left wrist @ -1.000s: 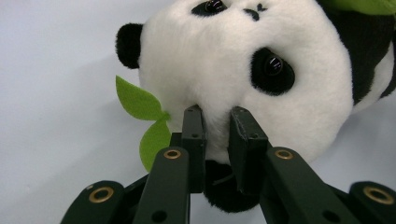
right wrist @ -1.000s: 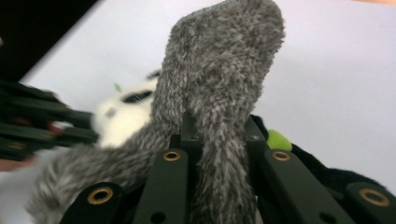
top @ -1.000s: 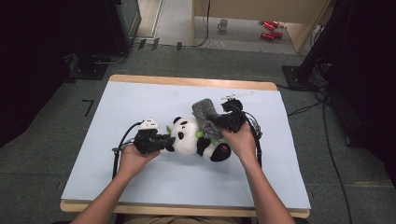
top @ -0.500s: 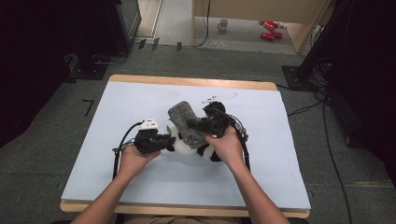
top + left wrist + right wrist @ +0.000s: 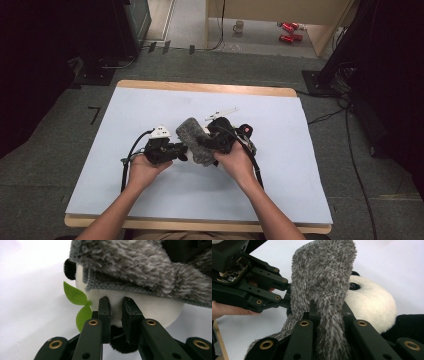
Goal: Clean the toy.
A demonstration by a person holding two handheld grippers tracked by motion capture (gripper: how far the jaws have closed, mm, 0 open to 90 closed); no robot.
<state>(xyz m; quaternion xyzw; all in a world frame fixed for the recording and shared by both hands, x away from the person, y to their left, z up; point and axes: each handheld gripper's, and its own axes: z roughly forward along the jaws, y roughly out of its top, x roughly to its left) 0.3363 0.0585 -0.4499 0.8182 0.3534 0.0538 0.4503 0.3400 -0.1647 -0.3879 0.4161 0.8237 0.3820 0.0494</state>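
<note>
A black-and-white panda plush point(image 5: 369, 300) lies on the pale blue mat point(image 5: 300, 165), a green felt leaf point(image 5: 77, 297) beside its face. A grey fuzzy hat point(image 5: 192, 137) drapes over its white head point(image 5: 150, 307). My left gripper point(image 5: 116, 300) is shut on the panda's head just under the hat's knitted rim point(image 5: 112, 286). My right gripper point(image 5: 328, 307) is shut on the hat's furry fabric point(image 5: 324, 272), with the left gripper point(image 5: 262, 290) close on its left. In the high view both grippers, left point(image 5: 181, 152) and right point(image 5: 207, 142), meet at the mat's middle.
The mat covers a wooden table whose edge point(image 5: 210, 88) shows at the back. A mug point(image 5: 239, 26) and red cans point(image 5: 287, 32) lie on the floor beyond. Cables point(image 5: 350, 150) run along the floor at the right. Dark equipment stands at both sides.
My right gripper has carried the grey hat leftward, from the panda's body side onto its head, which it now covers in the high view. The left gripper has stayed put.
</note>
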